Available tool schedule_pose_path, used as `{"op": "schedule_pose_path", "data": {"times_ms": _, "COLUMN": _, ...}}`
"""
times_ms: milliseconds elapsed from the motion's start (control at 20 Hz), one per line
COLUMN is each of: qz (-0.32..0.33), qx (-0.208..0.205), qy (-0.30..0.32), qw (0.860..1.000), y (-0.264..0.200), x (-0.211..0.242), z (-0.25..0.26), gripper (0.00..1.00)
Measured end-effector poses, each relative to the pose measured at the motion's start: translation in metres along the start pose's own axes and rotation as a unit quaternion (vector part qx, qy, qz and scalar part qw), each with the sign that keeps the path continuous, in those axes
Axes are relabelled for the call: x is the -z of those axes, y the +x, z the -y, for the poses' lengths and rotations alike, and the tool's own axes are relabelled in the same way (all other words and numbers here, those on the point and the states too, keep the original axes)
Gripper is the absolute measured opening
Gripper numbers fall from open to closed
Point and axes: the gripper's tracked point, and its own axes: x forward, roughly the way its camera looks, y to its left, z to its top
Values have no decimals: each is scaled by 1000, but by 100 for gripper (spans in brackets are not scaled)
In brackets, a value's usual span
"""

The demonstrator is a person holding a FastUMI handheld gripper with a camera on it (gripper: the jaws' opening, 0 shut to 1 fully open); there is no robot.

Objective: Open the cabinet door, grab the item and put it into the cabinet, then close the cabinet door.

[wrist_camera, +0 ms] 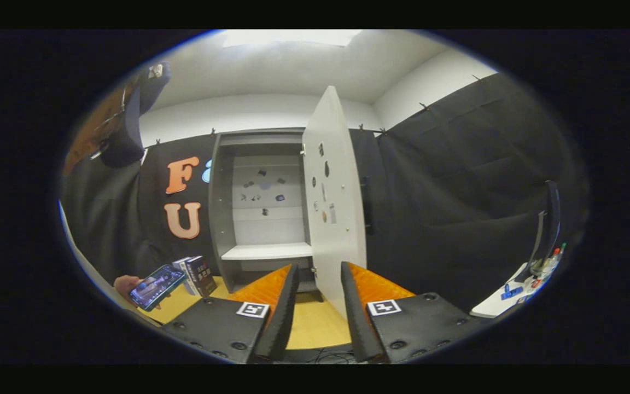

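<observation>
A grey cabinet [217, 219] stands against the black cloth wall on a wooden tabletop [315, 325], with its door [334, 208] swung wide open toward me. Inside are a white shelf [268, 250] and small stickers on the back panel. The door's inner face also carries stickers. A dark box [199, 275] stands upright on the table just left of the cabinet, with a lighter box behind it. My gripper [319, 268] is open and holds nothing. Its fingers point at the cabinet's lower part, and the door's bottom corner shows just beyond the gap between them.
A person's hand holds a phone [155, 287] to the left of the boxes. The person's upper body [121, 126] leans in above that. Off to the right, a white desk [498, 306] carries small items and a monitor [550, 224].
</observation>
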Motion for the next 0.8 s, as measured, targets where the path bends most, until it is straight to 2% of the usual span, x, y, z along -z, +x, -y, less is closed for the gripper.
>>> {"op": "schedule_pose_path", "data": {"times_ms": 100, "qz": -22, "qx": -31, "qy": -4, "qw": 999, "y": 18, "x": 20, "z": -19, "gripper": 70}}
{"op": "schedule_pose_path", "data": {"times_ms": 250, "qz": -52, "qx": -74, "qy": -8, "qw": 996, "y": 49, "x": 42, "z": -46, "gripper": 90}}
{"op": "schedule_pose_path", "data": {"times_ms": 600, "qz": -165, "qx": -97, "qy": -38, "qw": 981, "y": 146, "x": 157, "z": -84, "gripper": 93}}
{"op": "schedule_pose_path", "data": {"times_ms": 800, "qz": -242, "qx": -113, "qy": -22, "qw": 963, "y": 186, "x": 244, "z": -105, "gripper": 93}}
